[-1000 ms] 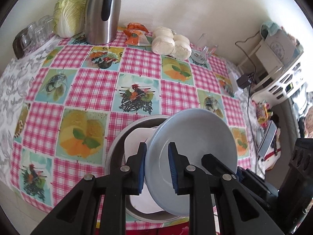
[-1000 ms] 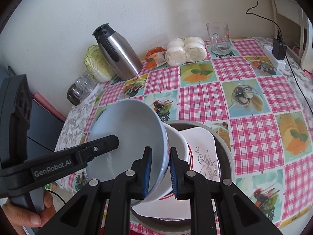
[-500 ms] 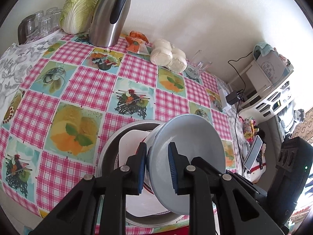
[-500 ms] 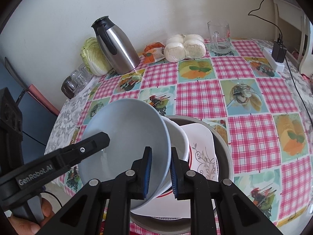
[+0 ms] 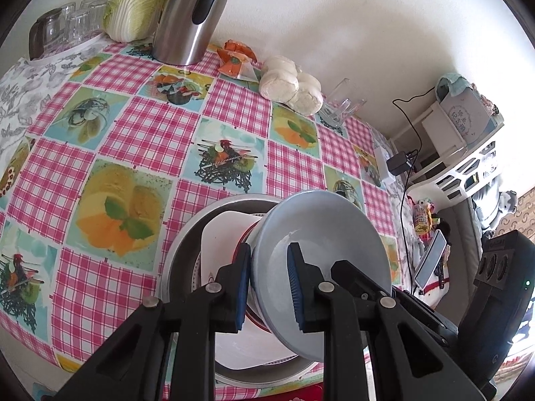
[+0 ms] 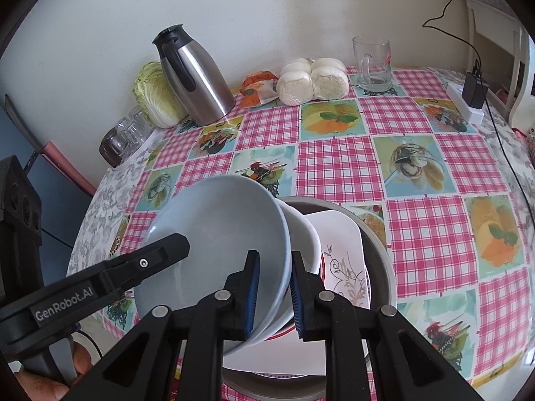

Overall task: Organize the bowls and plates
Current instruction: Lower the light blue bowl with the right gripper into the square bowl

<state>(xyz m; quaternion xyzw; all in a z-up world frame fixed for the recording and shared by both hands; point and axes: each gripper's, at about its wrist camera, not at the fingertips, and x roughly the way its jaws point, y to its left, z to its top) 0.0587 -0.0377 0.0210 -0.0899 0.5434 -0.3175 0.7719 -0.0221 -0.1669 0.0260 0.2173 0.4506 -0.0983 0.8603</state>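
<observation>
A grey-blue bowl (image 5: 321, 234) (image 6: 217, 227) is held tilted over a round metal pan (image 6: 381, 260) (image 5: 187, 244) near the table's front edge. My left gripper (image 5: 269, 287) is shut on the bowl's rim on one side. My right gripper (image 6: 272, 294) is shut on the opposite rim. A finger (image 6: 150, 260) of the left gripper reaches into the bowl in the right wrist view. Under the grey bowl sits a white bowl (image 6: 301, 234) with a red band. It rests on a white square plate (image 6: 341, 247) (image 5: 224, 230) with a leaf pattern, inside the pan.
Along the back wall stand a steel jug (image 6: 197, 77), a cabbage (image 6: 157, 97), wrapped buns (image 6: 312, 80), a glass mug (image 6: 372, 63) and upturned glasses (image 6: 123, 133). A power strip (image 6: 468, 100) with a cable lies at the right. A hand (image 6: 50, 377) holds the left gripper.
The left wrist view has turned and the grey bowl looks a little more tilted. Both grippers have kept their hold on its rim. The pan and plate have not moved.
</observation>
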